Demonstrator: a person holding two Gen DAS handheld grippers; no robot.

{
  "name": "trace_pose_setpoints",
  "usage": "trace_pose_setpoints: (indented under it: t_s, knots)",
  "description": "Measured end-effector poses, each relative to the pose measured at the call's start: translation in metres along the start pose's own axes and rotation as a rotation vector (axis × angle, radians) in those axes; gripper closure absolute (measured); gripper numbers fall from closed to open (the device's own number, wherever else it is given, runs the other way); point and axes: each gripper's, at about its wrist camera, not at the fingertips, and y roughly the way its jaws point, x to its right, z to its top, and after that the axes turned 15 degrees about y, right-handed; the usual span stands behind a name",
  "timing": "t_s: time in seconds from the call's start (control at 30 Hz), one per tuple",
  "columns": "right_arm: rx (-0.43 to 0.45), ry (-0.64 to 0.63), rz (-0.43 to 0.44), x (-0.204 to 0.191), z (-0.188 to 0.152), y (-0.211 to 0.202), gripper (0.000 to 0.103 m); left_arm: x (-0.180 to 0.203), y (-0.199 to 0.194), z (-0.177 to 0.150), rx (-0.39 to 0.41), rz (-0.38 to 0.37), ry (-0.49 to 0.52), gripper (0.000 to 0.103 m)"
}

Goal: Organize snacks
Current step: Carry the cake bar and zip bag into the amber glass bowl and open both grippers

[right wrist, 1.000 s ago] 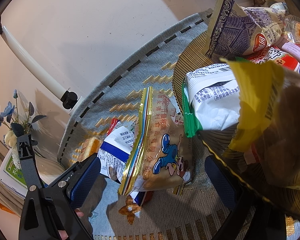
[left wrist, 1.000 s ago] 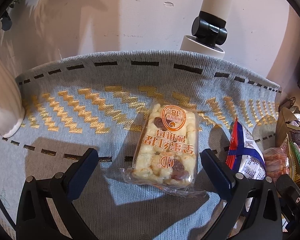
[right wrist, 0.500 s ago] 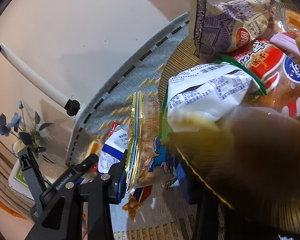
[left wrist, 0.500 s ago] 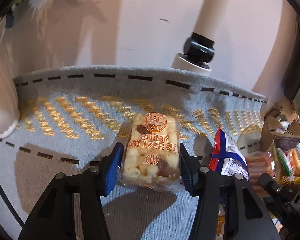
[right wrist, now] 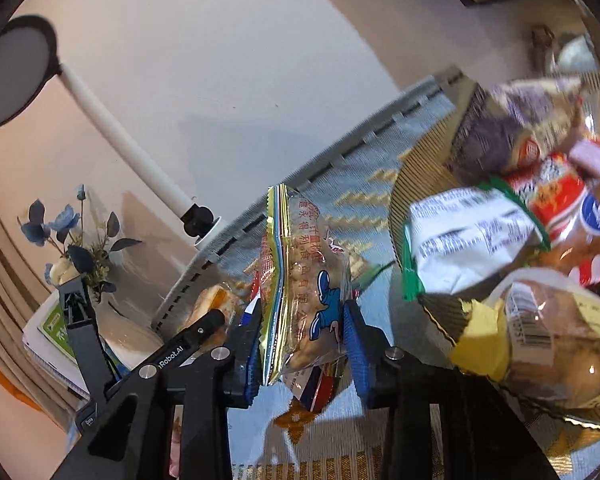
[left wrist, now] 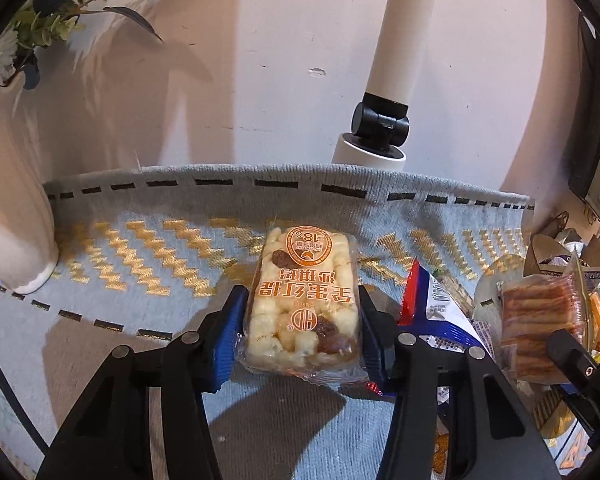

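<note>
At the centre of the left wrist view, the puffed-rice bar [left wrist: 303,300] is clamped by the left gripper [left wrist: 300,334] above the grey cloth [left wrist: 140,208]; too hard a squeeze could crush it. In the right wrist view, the peanut packet [right wrist: 304,292] is pinched mid-frame by the right gripper [right wrist: 302,354], whose jaws have just been closing; its slick film might slip. At right, the woven basket [right wrist: 414,184] is heaped with packets.

A white lamp base [left wrist: 369,155] stands behind the grey-gold cloth [left wrist: 148,248].
</note>
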Motion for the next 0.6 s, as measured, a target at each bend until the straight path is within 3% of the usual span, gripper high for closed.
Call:
trace_pose_setpoints:
  t_s: [0.43,0.53,0.6]
  knots:
    - [-0.011,0.016,0.130,-0.001,0.002,-0.011,0.071,0.000,-0.022,-0.001,0.088,0.051,0.006,0.054]
    - [-0.034,0.033,0.174,-0.001,0.007,-0.021,0.071,0.003,-0.024,-0.003,0.054,0.103,0.005,0.054]
    - [-0.056,0.030,0.213,-0.006,0.014,-0.029,0.071,0.005,-0.027,-0.005,0.032,0.090,-0.015,0.054]
